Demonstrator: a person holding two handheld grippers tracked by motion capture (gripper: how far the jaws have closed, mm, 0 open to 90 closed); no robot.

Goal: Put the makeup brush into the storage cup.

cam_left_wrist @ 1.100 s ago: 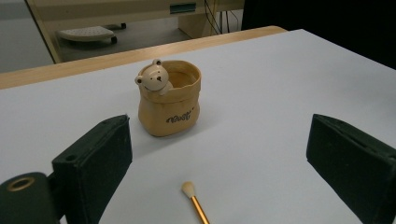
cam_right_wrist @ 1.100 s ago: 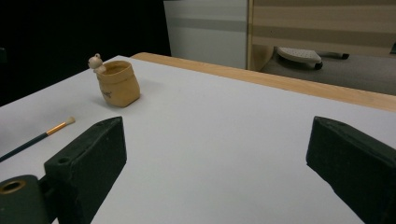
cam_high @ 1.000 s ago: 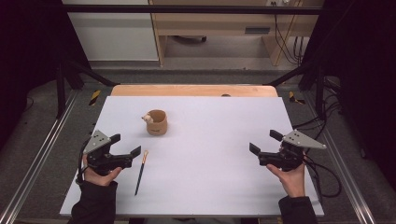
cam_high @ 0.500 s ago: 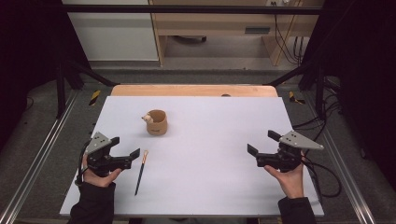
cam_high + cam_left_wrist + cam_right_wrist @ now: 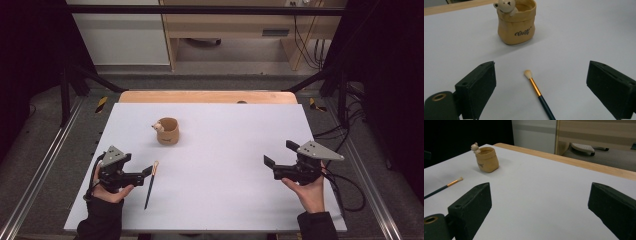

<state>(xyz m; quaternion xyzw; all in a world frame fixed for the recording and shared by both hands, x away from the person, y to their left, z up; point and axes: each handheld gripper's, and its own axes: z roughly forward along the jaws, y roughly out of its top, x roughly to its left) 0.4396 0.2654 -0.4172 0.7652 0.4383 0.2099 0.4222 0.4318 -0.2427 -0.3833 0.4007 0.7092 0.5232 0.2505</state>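
A: Where does the brush (image 5: 537, 93) lie?

B: Flat on the white desk (image 5: 225, 150), at the person's left. In the left gripper view its pale tuft points away toward the pot, and its dark handle runs down between the two black fingers (image 5: 477, 85) of the left gripper (image 5: 141, 173), which touch nothing.

A: And how do those fingers stand?

B: Wide apart, one on each side of the brush, with clear desk between each finger and the handle. From the high view the left gripper sits just beside the brush, low over the desk, held in the person's left hand (image 5: 107, 187).

A: The pot?

B: The tan pot (image 5: 517, 22), shaped like a small sack with a little bear figure (image 5: 505, 6) at its rim, stands upright beyond the brush tip, apart from it.

A: What of the other side?

B: The right gripper (image 5: 272, 167) is well away at the desk's right side, its fingers (image 5: 471, 202) also spread wide and empty; its own view looks across bare desk toward the pot and the brush, far off at the left
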